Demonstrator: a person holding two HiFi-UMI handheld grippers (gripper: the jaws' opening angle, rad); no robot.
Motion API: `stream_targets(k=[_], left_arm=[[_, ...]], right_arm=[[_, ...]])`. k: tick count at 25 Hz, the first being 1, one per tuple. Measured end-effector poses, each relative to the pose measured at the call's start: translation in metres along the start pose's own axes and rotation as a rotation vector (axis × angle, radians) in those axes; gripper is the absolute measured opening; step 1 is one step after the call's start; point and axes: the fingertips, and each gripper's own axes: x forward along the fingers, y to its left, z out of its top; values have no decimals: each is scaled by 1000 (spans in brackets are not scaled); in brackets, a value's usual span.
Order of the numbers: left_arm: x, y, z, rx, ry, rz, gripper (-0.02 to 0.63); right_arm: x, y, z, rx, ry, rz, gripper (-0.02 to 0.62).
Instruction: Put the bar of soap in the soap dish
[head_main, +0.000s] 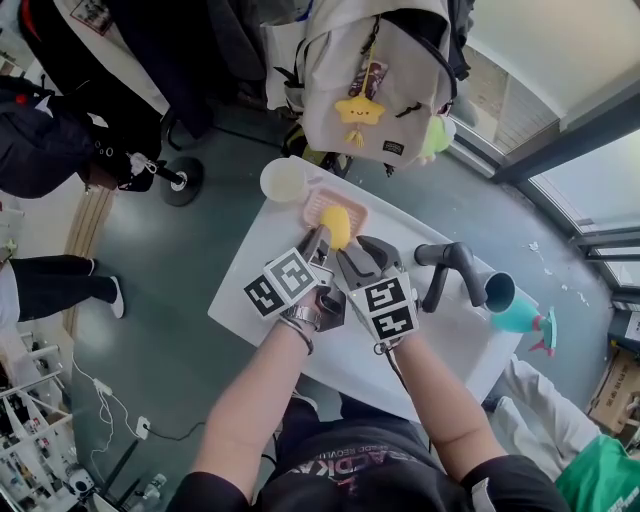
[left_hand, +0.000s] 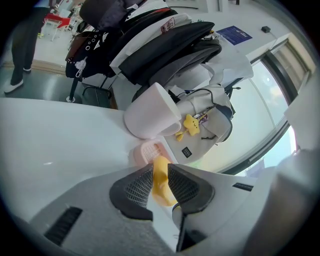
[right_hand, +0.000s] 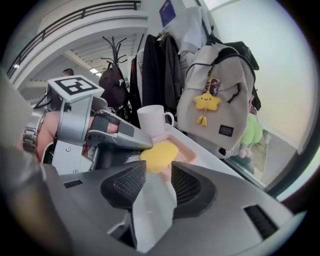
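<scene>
My left gripper (head_main: 318, 238) is shut on the yellow bar of soap (head_main: 337, 226). In the left gripper view its pads grip the soap (left_hand: 160, 182) on both sides. The soap hangs over the near edge of the pink ridged soap dish (head_main: 318, 200), which sits on the white table (head_main: 250, 290). The dish (left_hand: 149, 151) lies just beyond the soap. My right gripper (head_main: 358, 256) is close beside it on the right, open. In the right gripper view the soap (right_hand: 158, 154) sits just past my right gripper's (right_hand: 157, 176) fingertips, with only white showing between the pads.
A white cup (head_main: 284, 180) stands left of the dish at the table's far corner. A grey backpack with a yellow star charm (head_main: 360, 110) hangs behind the table. A black hair dryer (head_main: 455, 266) lies on the right, and a coat-stand base (head_main: 183, 180) is on the floor.
</scene>
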Motion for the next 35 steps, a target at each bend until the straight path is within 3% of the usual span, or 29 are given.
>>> stream_targets(k=[4,13,26,35], left_arm=[[0,0,2,3,-2,1,98],[1,-2,4,28,-1,-7,98],[-1,1,-1,51,4,-2,98],[2,1,-8,53,26,-5,98]], right_arm=[[6,3,5,-166,41,3,152],[13,10,2,-237,70,-2,160],[7,-30,15,-153,30,-202,161],[15,-45,16,-119,41,-233,143]])
